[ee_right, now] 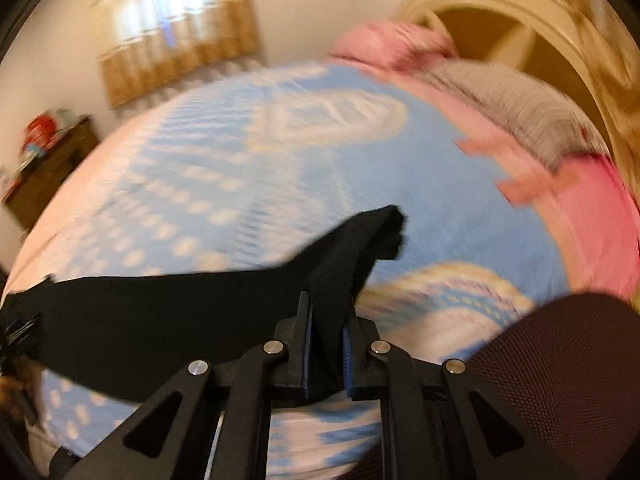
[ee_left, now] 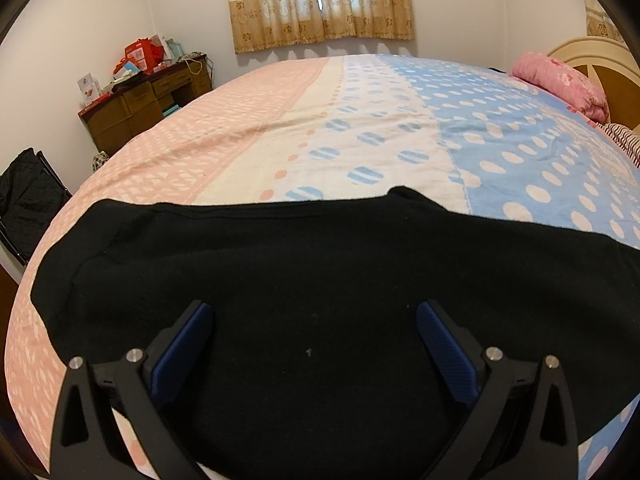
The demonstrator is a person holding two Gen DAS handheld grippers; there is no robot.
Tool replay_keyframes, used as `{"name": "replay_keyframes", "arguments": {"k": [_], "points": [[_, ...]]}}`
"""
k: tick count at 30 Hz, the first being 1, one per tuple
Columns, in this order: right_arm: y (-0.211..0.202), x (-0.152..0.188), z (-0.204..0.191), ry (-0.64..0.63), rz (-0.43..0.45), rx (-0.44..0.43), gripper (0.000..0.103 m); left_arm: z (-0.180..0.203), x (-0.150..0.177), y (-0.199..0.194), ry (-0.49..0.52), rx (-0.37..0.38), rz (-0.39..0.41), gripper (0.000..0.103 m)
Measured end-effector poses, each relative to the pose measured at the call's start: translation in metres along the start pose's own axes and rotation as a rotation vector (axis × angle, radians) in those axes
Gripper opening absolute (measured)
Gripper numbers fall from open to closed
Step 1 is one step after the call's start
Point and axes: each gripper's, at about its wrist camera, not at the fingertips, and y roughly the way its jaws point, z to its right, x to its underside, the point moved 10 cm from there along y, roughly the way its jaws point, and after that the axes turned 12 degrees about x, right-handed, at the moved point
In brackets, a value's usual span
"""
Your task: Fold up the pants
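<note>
Black pants (ee_left: 304, 264) lie spread across the near edge of the bed. My left gripper (ee_left: 314, 312) is open, its blue-padded fingers (ee_left: 188, 344) wide apart just above the black cloth, holding nothing. In the right wrist view, which is blurred by motion, my right gripper (ee_right: 327, 300) is shut on a bunched end of the black pants (ee_right: 352, 240). That end sticks up past the fingertips, lifted above the bed. The rest of the cloth trails off to the left (ee_right: 140, 312).
The bed (ee_left: 360, 128) has a pink, cream and blue dotted cover. A pink quilt (ee_left: 560, 80) and the headboard (ee_left: 600, 60) are at far right. A cluttered brown desk (ee_left: 148, 100) stands by the far left wall. A dark chair (ee_left: 24, 200) is at left.
</note>
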Motion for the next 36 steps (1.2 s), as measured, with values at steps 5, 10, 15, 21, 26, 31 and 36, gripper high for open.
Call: {"name": "replay_keyframes", "arguments": {"k": [5, 10, 15, 21, 26, 31, 36], "points": [[-0.052, -0.014, -0.102, -0.132, 0.085, -0.161, 0.012, 0.001, 0.000, 0.000, -0.003, 0.006, 0.003, 0.103], [-0.063, 0.005, -0.206, -0.283, 0.095, -0.276, 0.012, 0.002, 0.000, 0.000, -0.006, 0.012, 0.007, 0.103], [-0.039, 0.047, -0.290, -0.418, 0.080, -0.279, 0.012, 0.002, 0.000, 0.000, -0.010, 0.018, 0.009, 0.103], [0.001, 0.096, -0.342, -0.519, 0.110, -0.219, 0.038, 0.002, 0.000, 0.000, -0.010, 0.021, 0.013, 0.103], [-0.023, 0.111, -0.368, -0.611, 0.195, -0.313, 0.078, 0.002, 0.000, 0.000, -0.011, 0.021, 0.013, 0.103], [-0.069, 0.094, -0.358, -0.449, 0.170, -0.602, 0.078, 0.002, 0.000, 0.001, -0.011, 0.021, 0.012, 0.103], [-0.048, 0.046, -0.295, -0.126, 0.140, -0.585, 0.078, 0.002, 0.000, 0.001, -0.010, 0.019, 0.013, 0.103]]}}
